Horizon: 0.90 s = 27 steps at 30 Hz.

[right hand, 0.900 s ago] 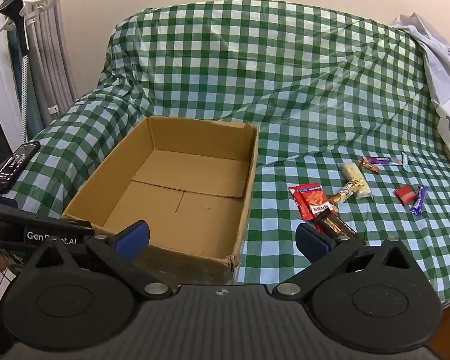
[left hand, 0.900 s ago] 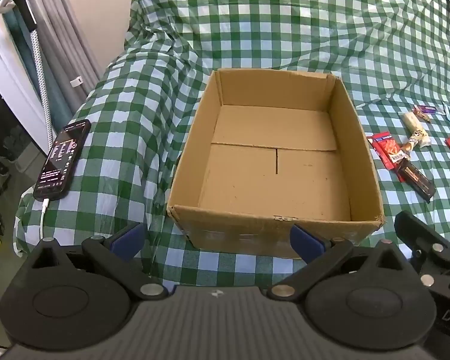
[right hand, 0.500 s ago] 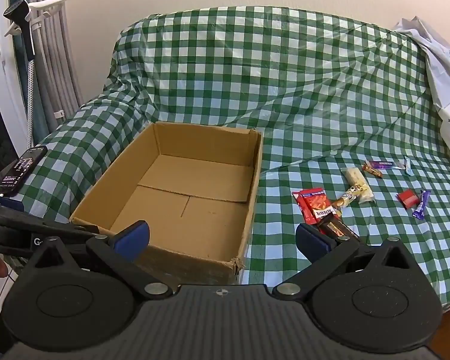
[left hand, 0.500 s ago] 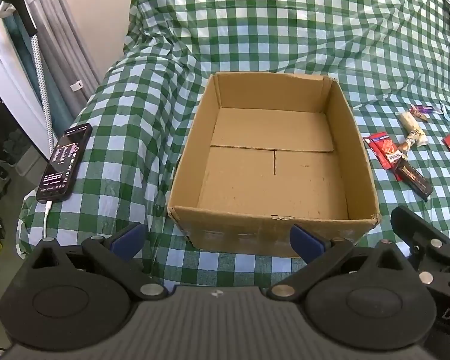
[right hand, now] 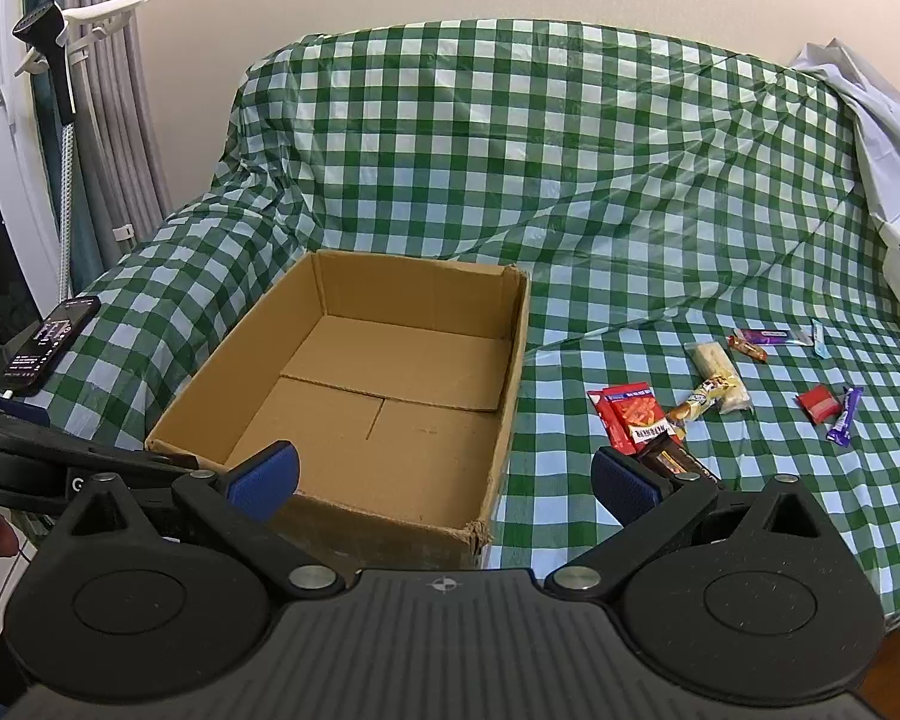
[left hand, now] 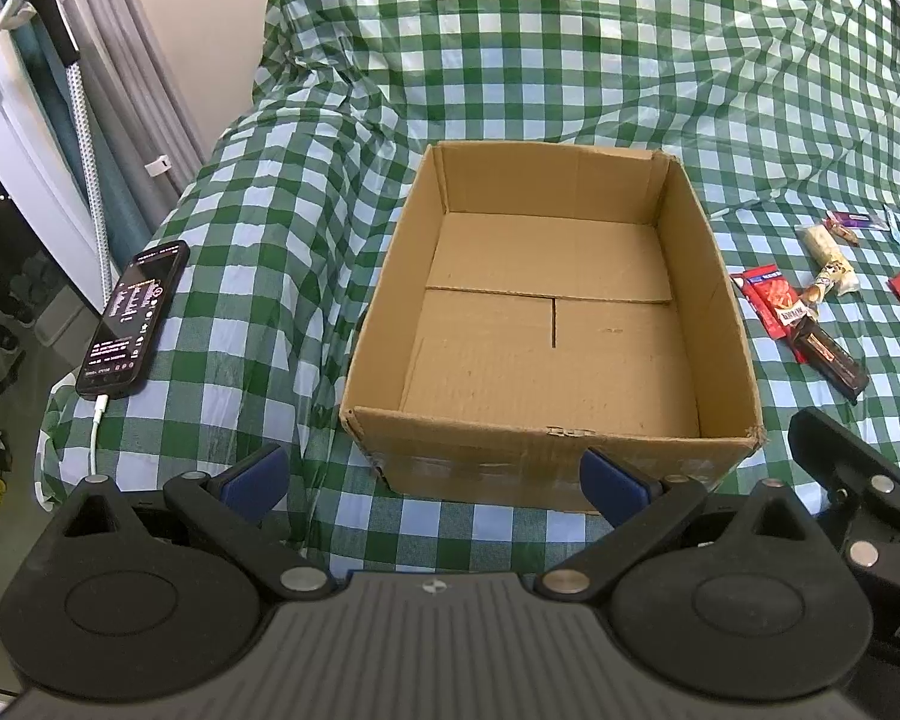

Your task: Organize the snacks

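While nothing had yet gone into it, the open brown cardboard box point(left hand: 546, 324) sat empty on the green-and-white checked cloth point(right hand: 570, 192), close in front of both tools, presumably so snacks could be dropped straight in. The left gripper point(left hand: 432, 477) hung before the box's near wall with its blue-padded fingers point(left hand: 252, 474) spread wide and holding nothing. The right gripper point(right hand: 444, 477) was equally wide and empty, its right finger near a dark chocolate bar point(right hand: 672, 459). Beside the box lay the scattered snacks: a red wrapped packet point(right hand: 630, 414), a pale cereal bar point(right hand: 720, 375), a purple stick point(right hand: 843, 417). A black smartphone on a white cable point(left hand: 135, 318) rested well to the left; nothing blocked the reach.
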Each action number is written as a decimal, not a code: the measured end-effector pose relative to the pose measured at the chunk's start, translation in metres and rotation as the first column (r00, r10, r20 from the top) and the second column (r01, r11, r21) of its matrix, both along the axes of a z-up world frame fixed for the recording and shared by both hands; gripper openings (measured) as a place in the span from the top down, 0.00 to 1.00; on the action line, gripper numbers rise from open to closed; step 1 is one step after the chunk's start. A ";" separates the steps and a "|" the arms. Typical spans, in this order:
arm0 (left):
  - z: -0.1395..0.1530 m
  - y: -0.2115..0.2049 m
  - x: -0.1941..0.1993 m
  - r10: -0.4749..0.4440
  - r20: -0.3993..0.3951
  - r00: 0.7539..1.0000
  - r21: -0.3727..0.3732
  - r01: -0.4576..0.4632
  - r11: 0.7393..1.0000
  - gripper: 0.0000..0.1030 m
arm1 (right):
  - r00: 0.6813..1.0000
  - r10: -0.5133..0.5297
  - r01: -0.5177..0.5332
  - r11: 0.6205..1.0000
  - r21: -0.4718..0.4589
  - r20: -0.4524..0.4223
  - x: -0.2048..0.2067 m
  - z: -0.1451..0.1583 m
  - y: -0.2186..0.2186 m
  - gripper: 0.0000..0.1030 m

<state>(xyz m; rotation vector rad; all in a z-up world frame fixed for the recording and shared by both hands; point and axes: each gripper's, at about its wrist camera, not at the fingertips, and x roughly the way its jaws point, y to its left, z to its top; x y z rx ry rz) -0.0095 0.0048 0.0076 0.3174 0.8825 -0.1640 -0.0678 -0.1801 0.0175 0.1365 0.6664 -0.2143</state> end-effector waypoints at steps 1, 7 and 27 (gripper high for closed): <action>0.000 0.000 0.000 0.000 -0.001 1.000 0.000 0.000 1.000 0.00 | 1.000 0.001 -0.001 1.000 0.001 0.000 0.000 0.000 0.000 0.00; -0.001 0.000 0.000 -0.003 -0.014 1.000 -0.012 0.003 1.000 0.00 | 1.000 0.005 -0.005 1.000 0.003 0.002 -0.001 -0.002 -0.002 0.00; -0.004 0.008 0.004 0.032 -0.068 0.997 -0.038 -0.035 0.999 0.00 | 0.999 0.045 -0.046 0.998 0.031 0.008 0.002 -0.002 0.003 0.00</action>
